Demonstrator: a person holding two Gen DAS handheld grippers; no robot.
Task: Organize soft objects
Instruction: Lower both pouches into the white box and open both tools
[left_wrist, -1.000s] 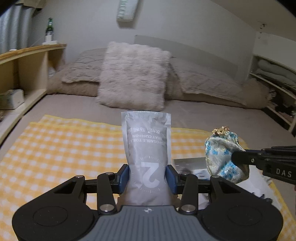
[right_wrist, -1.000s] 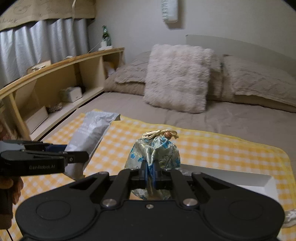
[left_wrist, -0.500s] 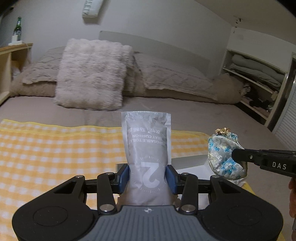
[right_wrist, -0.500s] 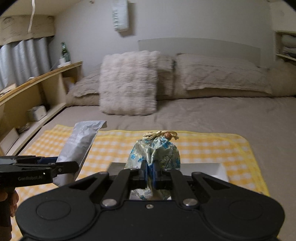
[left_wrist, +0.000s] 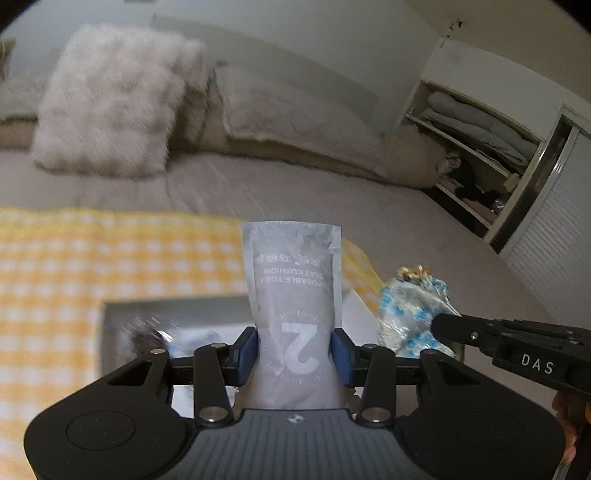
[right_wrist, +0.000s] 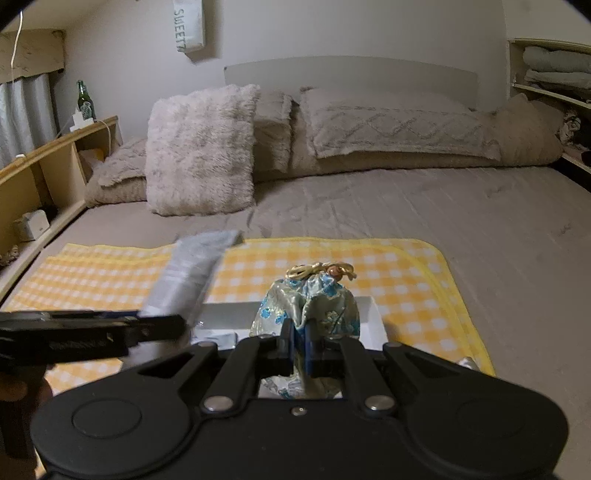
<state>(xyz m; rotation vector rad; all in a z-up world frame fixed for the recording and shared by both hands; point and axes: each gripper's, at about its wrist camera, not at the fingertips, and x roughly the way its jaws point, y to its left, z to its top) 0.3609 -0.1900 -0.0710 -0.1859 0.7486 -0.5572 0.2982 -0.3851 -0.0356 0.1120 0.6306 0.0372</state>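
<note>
Left gripper (left_wrist: 294, 349) clamped on grey packet (left_wrist: 293, 295); right gripper (right_wrist: 300, 341) pinching brocade pouch (right_wrist: 308, 306). Could snag on near white box (right_wrist: 364, 314) rim, or collide side by side.

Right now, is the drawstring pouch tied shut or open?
Shut: the pouch has its neck gathered under a knotted gold cord, pinched in the right gripper.

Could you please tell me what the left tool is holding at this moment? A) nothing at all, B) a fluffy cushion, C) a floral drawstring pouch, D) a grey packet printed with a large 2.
D: in the left wrist view the left tool has its blue pads pressed on both sides of the grey packet, while the floral pouch sits in the right tool.
</note>
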